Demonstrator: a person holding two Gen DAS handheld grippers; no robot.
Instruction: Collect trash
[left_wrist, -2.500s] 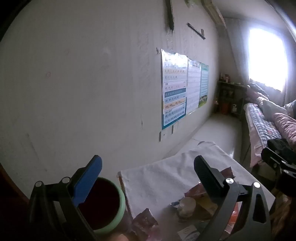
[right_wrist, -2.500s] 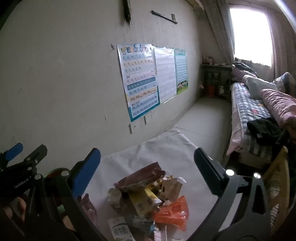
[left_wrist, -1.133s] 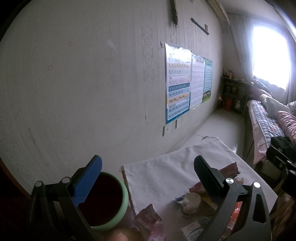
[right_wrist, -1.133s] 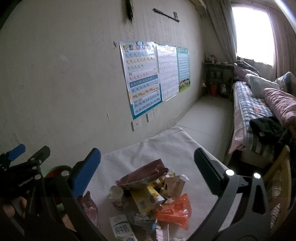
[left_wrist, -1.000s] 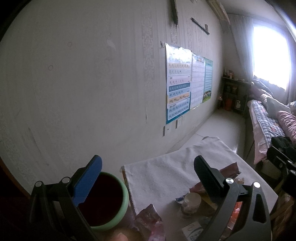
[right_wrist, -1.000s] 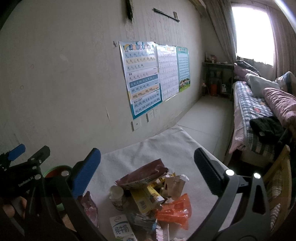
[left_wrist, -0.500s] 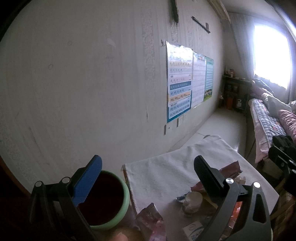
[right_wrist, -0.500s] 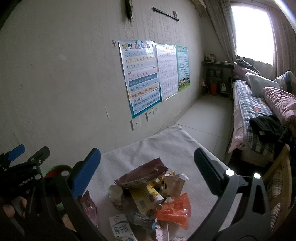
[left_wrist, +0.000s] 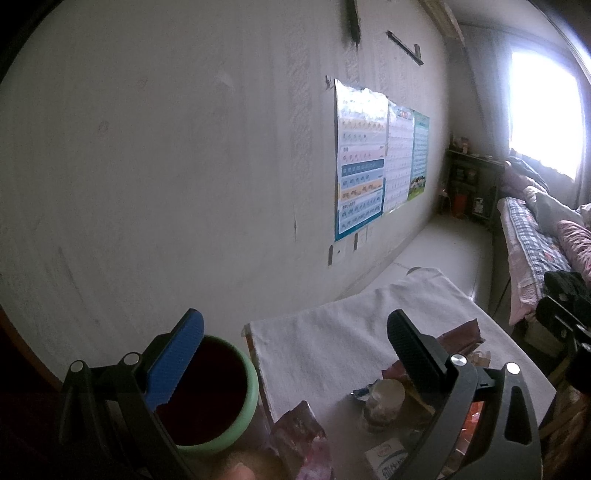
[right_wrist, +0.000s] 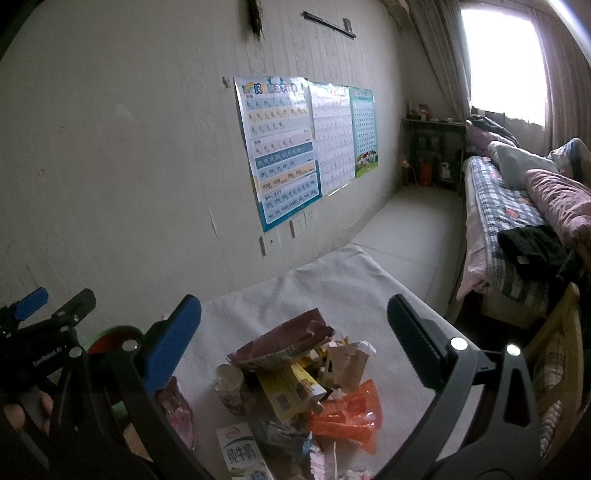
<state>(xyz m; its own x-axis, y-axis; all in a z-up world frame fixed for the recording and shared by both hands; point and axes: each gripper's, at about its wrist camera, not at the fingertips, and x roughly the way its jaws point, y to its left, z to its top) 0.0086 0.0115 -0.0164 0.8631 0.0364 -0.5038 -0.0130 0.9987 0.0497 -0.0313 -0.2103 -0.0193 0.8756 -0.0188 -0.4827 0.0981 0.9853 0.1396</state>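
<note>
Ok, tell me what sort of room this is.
Most likely a bedroom in a home, doubling as a child's study spot. A bed with a plaid sheet runs along the window side, learning charts hang on the wall, and a cloth-covered table holds snack wrappers.

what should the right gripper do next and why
Probably lower the right gripper onto the brown wrapper topping the trash pile. Both grippers are open and empty, that wrapper lies uppermost between the right fingers, and the green-rimmed bin waits under the left gripper.
</note>
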